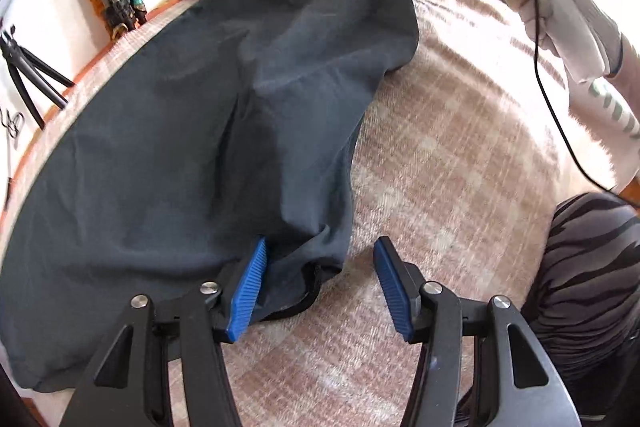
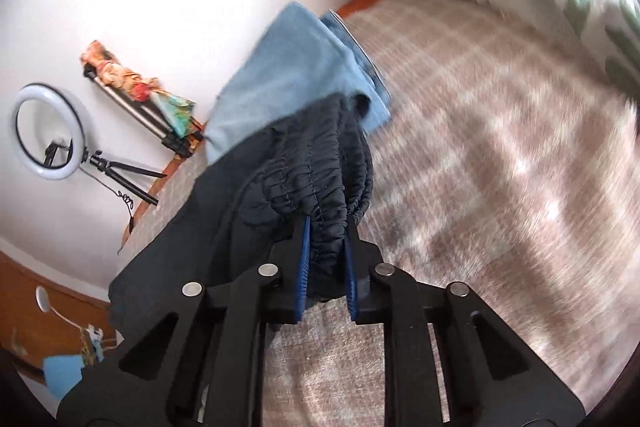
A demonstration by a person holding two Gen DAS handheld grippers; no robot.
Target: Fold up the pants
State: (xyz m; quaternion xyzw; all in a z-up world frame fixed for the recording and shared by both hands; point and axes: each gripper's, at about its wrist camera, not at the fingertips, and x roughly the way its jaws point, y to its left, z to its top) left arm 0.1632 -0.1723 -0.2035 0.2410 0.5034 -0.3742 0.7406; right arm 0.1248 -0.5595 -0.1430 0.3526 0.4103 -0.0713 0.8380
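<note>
Black left tool [image 1: 320,287] with ribbed blue pads, silver screws; white-gloved hand [image 1: 560,15], black cable.

pants [image 1: 192,131] lie on the bed [image 1: 440,187], overlapping folded cloth [image 2: 296,67] behind.

blurred bedspread [image 2: 500,147]; dark pants [image 2: 224,195] hide part of jeans [image 2: 288,67].

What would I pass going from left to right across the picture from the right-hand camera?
Ring light → wrapped tripod stand → light blue garment → dark pants, waistband pinched in the right gripper → plaid blanket
</note>
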